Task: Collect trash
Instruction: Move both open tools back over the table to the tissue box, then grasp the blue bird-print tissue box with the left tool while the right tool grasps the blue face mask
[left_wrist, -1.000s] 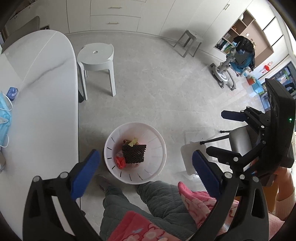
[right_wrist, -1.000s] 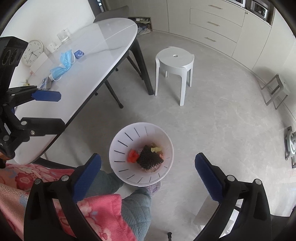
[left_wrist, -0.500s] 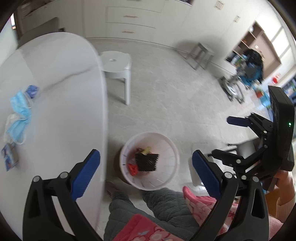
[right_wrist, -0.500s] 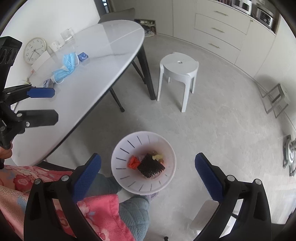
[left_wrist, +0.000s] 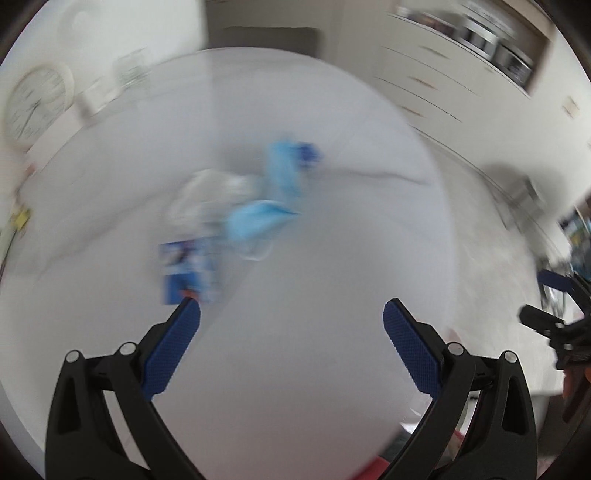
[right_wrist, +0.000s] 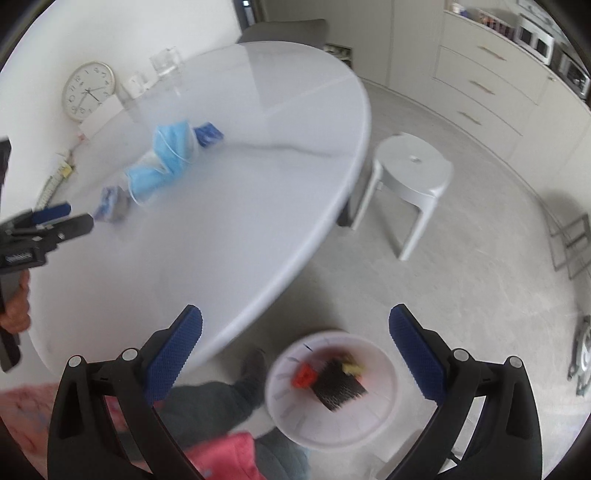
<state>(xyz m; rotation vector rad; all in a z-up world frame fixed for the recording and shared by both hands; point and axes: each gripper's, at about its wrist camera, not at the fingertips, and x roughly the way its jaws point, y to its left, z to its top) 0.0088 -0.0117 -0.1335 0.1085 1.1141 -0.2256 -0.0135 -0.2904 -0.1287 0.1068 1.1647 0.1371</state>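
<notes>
white and oval, the bench (right_wrist: 236, 206) fills the left of the right wrist view. two blue face masks (right_wrist: 162, 162) lie bunched near its far left edge, a small blue packet (right_wrist: 208, 133) touching their far end and a blue wrapper (right_wrist: 110, 208) at the near end. the left tool (left_wrist: 291, 325) hangs released over the bench, its left finger just beside the wrapper (left_wrist: 188, 269). the right tool (right_wrist: 295, 325) is released too, above the white bin (right_wrist: 328, 432) on the floor below the bench's near edge, holding black, red and yellow trash.
</notes>
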